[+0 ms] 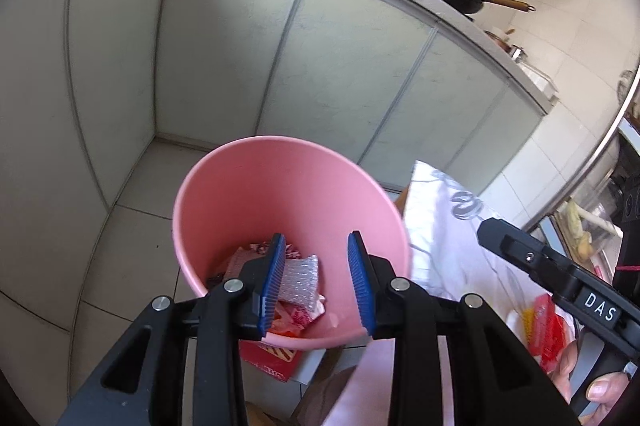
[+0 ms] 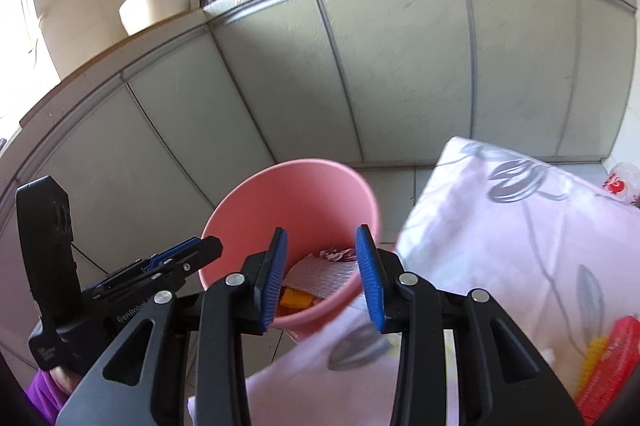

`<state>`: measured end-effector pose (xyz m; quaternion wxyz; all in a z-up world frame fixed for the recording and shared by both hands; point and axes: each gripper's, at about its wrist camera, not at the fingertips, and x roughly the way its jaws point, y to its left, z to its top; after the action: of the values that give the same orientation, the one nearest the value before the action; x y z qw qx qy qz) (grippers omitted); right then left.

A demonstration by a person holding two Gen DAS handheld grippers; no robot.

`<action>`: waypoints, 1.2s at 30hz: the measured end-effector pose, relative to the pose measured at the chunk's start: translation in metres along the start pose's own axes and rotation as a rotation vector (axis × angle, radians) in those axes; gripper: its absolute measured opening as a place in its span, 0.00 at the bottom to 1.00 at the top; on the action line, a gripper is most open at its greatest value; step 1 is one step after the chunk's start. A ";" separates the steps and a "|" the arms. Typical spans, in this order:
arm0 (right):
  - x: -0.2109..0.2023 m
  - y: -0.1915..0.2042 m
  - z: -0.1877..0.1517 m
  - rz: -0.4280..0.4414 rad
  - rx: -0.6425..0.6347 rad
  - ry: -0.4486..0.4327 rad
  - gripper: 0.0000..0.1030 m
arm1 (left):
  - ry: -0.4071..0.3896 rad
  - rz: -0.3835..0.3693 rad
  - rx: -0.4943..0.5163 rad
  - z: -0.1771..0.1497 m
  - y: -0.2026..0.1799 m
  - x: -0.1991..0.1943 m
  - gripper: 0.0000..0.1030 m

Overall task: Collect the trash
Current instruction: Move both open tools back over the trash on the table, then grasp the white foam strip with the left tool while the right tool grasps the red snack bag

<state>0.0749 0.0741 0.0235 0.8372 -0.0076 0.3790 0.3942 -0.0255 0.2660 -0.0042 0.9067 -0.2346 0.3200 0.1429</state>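
The left tool (image 1: pixel 316 280) hangs spread and empty above the pink bin (image 1: pixel 280 186). The right tool (image 2: pixel 322 276) is likewise spread, pinching nothing. Wrappers (image 1: pixel 298 278) lie in the bin's bottom.

The bucket (image 1: pixel 280 194) is plain pink; the wrappers (image 1: pixel 296 318) in it are red, white and orange. The tongs' pads (image 1: pixel 274 282) are ribbed blue on black arms. The cloth (image 2: pixel 520 226) is pale lilac with grey leaves.

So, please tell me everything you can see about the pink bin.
The pink bin is a round, smooth, plastic-looking bucket, wider at its rim than its base, with no lid. It stands upright on the tiled floor, before the grey cabinet doors and beside the cloth-covered table. Inside lie crumpled wrappers, a bubble-wrap piece and something orange. Neither gripper touches it.
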 end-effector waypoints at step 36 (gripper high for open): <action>-0.197 -0.149 -0.136 -0.306 0.244 -0.139 0.35 | 0.363 -0.272 0.263 -0.091 -0.200 0.025 0.33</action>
<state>0.0089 -0.1998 0.0105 0.9061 0.0635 0.3599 0.2133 0.0287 0.0515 -0.0164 0.8681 -0.1772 0.4587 -0.0676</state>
